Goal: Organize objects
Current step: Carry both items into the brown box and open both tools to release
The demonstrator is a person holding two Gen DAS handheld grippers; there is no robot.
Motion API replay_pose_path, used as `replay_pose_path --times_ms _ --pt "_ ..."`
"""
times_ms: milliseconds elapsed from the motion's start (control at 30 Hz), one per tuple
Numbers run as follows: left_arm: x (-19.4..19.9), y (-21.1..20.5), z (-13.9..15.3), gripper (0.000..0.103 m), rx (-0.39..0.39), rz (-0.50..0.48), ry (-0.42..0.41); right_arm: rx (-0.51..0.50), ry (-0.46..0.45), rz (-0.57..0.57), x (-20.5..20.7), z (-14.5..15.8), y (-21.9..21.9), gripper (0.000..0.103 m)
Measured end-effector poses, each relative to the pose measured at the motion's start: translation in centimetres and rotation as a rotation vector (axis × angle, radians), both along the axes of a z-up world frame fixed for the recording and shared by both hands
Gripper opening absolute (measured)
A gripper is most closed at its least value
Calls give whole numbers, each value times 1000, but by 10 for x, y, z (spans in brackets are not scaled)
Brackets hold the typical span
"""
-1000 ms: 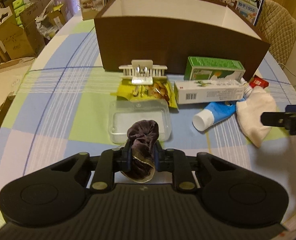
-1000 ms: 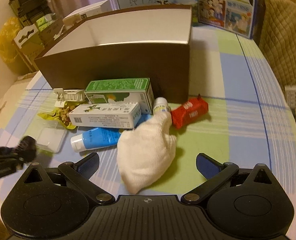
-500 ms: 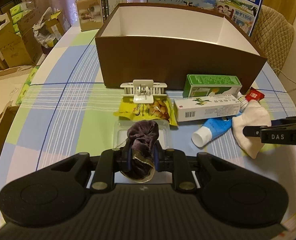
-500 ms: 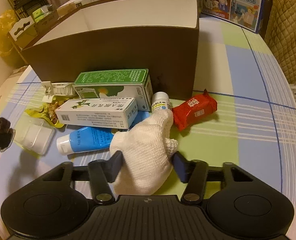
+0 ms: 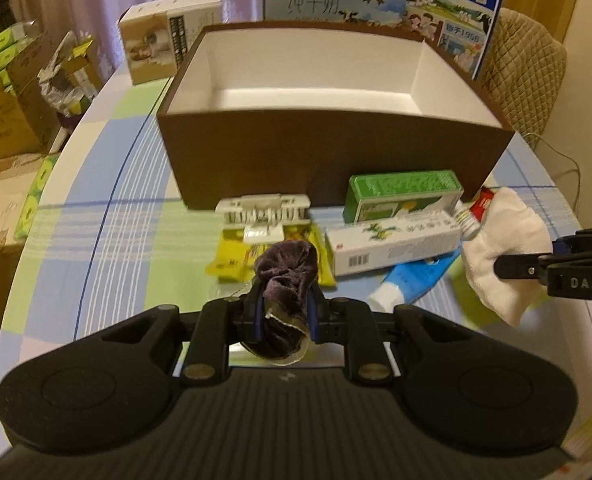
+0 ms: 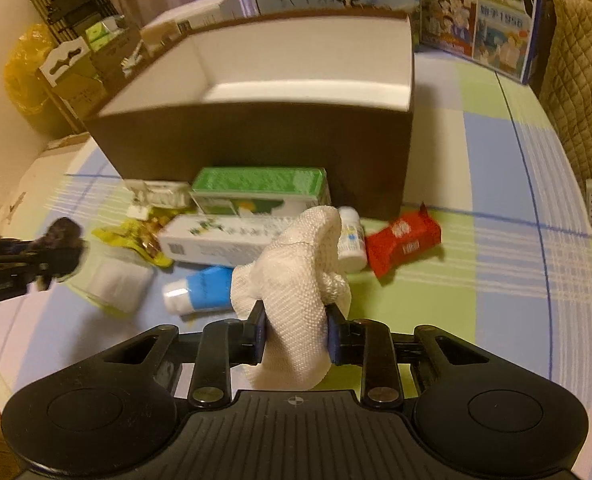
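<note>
Both pairs of fingers are clamped on soft loads in front of the brown box (image 5: 328, 160): the left gripper (image 5: 284, 316) pinches a dark scrunchie (image 5: 286, 272), the right gripper (image 6: 296, 338) a white cloth (image 6: 296, 280). Lift each above the near wall before releasing (cloth droops, so clear the rim generously).

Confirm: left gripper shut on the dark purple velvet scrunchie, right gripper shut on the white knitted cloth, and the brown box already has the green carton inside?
Not quite. The brown box shows only its bare white floor in the left wrist view; the green carton lies on the table in front of it. The rest holds: left gripper shut on the dark purple velvet scrunchie, right gripper shut on the white knitted cloth.
</note>
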State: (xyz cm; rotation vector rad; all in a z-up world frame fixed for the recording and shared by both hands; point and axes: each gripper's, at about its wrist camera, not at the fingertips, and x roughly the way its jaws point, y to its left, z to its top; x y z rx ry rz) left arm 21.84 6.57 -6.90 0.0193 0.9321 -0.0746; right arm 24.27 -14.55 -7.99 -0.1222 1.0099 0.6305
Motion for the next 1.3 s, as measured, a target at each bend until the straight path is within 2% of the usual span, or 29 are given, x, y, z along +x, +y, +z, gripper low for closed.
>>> replay_pose_path --times_ms 333,567,767,933,1167,1300 --pt "38 -3 31 17 -7 -56 -82 77 -50 15 16 50 25 26" --pt "92 -7 53 17 -53 -86 -149 111 -137 13 49 77 52 26" --pt "148 -19 52 17 -61 -100 -140 114 -200 -32 89 87 75 26" --pt "179 -24 32 17 -50 -96 -79 90 -193 -62 120 76 93 26" --pt "209 -24 -3 17 -52 -61 36 30 -88 -122 151 39 101 26" --pt "217 -25 -16 17 -49 -65 75 14 -38 -138 161 22 103 26"
